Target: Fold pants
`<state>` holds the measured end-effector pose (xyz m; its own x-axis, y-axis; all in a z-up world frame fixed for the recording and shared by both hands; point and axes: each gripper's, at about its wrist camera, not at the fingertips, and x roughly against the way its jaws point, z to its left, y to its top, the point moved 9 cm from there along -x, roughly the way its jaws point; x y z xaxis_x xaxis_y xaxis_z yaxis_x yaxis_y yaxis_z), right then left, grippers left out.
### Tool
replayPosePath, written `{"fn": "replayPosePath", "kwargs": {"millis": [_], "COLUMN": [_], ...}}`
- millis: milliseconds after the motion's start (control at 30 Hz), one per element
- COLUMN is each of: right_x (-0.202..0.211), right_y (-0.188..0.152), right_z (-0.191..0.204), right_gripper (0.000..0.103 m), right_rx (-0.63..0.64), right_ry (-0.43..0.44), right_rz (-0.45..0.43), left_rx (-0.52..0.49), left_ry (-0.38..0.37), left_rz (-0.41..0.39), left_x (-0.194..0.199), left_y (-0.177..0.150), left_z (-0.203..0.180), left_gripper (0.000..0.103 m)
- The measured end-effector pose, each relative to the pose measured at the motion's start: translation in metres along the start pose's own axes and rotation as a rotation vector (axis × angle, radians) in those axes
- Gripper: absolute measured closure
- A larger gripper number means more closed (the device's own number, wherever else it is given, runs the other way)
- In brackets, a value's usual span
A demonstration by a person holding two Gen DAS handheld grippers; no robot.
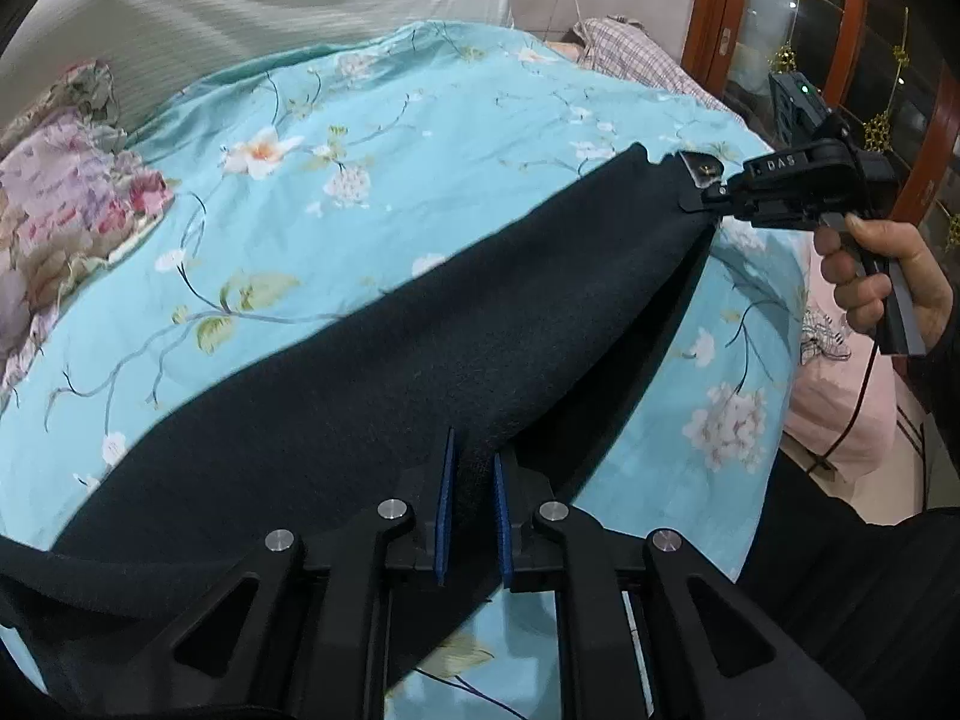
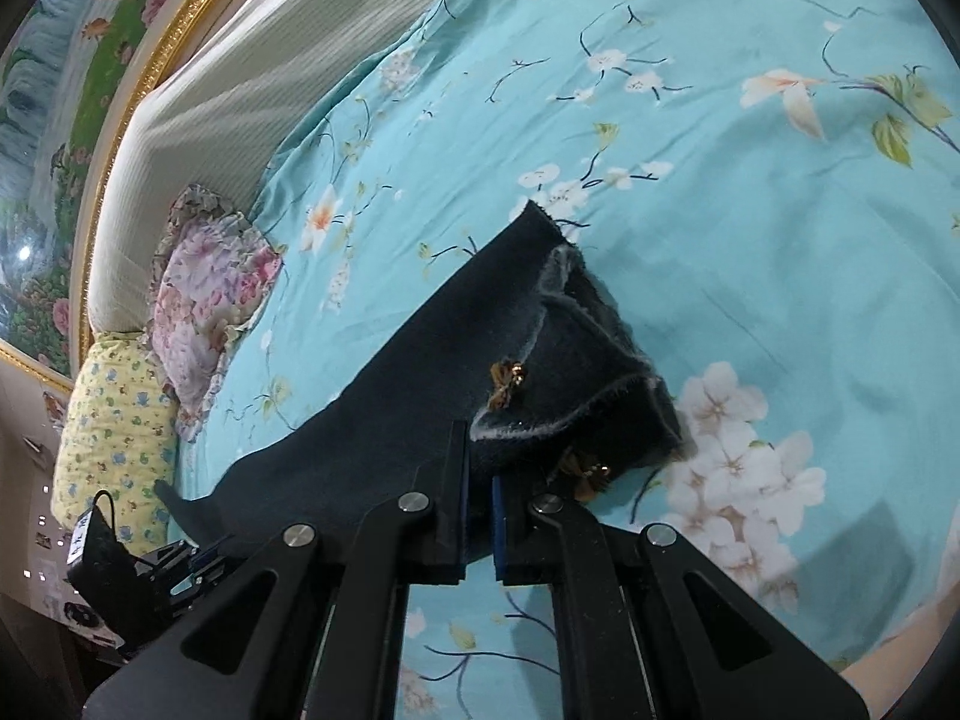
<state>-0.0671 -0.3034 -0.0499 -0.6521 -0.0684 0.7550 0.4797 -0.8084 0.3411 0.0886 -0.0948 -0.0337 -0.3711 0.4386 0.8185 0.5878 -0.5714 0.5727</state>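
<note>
I had the pants (image 1: 372, 384) stretched above the bedspread (image 1: 420, 138), my left gripper (image 1: 474, 516) and right gripper (image 2: 479, 516) each clamped on an end.

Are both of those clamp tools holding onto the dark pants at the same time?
Yes, the left gripper pinches one end of the dark pants, while the right gripper clamps the far end above the floral bedspread.

The pants (image 1: 372, 372) stretch across the bed (image 1: 420, 120) between the left gripper (image 1: 474, 516) and right gripper (image 1: 714, 195); pillows (image 1: 66, 210) lie at the bed's headboard edge.
</note>
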Motion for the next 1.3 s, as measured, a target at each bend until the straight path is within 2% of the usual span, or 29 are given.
{"fn": "replayPosePath", "kwargs": {"millis": [167, 267, 367, 433, 500, 533, 633, 733, 933, 1100, 1300], "right_x": [-0.005, 0.004, 0.018, 0.028, 0.042, 0.046, 0.055, 0.05, 0.01, -0.026, -0.055], "right_y": [-0.004, -0.004, -0.001, 0.001, 0.006, 0.007, 0.008, 0.001, -0.036, -0.071, -0.117], "right_z": [-0.006, -0.011, -0.015, -0.019, -0.018, -0.015, 0.003, 0.037, 0.105, 0.146, 0.186], "right_gripper": [0.093, 0.086, 0.077, 0.058, 0.051, 0.051, 0.051, 0.051, 0.051, 0.051, 0.051], "right_rx": [-0.007, -0.008, -0.006, -0.005, 0.009, 0.016, 0.064, 0.177, 0.425, 0.534, 0.681], "right_ry": [-0.056, -0.086, -0.128, -0.177, -0.195, -0.192, -0.152, -0.084, 0.028, 0.123, 0.157], "right_rz": [0.004, -0.012, -0.044, -0.077, -0.135, -0.15, -0.192, -0.191, -0.086, 0.009, 0.084], "left_rx": [0.066, 0.089, 0.102, 0.124, 0.161, 0.187, 0.255, 0.35, 0.528, 0.694, 0.828], "left_ry": [-0.027, -0.051, -0.043, -0.051, -0.045, -0.036, -0.028, -0.003, 0.041, 0.077, 0.15], "left_rz": [0.011, 0.012, 0.012, 0.0, -0.018, -0.032, -0.068, -0.107, -0.151, -0.182, -0.211], "left_x": [-0.008, -0.009, -0.009, -0.005, 0.002, 0.007, 0.021, 0.038, 0.064, 0.085, 0.106], "left_y": [-0.011, -0.017, -0.023, -0.025, -0.026, -0.027, -0.028, -0.036, -0.065, -0.101, -0.132], "left_z": [-0.003, -0.008, -0.011, -0.011, -0.007, -0.003, 0.007, 0.022, 0.054, 0.08, 0.119], "left_gripper": [0.083, 0.076, 0.066, 0.064, 0.056, 0.054, 0.052, 0.049, 0.047, 0.044, 0.039]}}
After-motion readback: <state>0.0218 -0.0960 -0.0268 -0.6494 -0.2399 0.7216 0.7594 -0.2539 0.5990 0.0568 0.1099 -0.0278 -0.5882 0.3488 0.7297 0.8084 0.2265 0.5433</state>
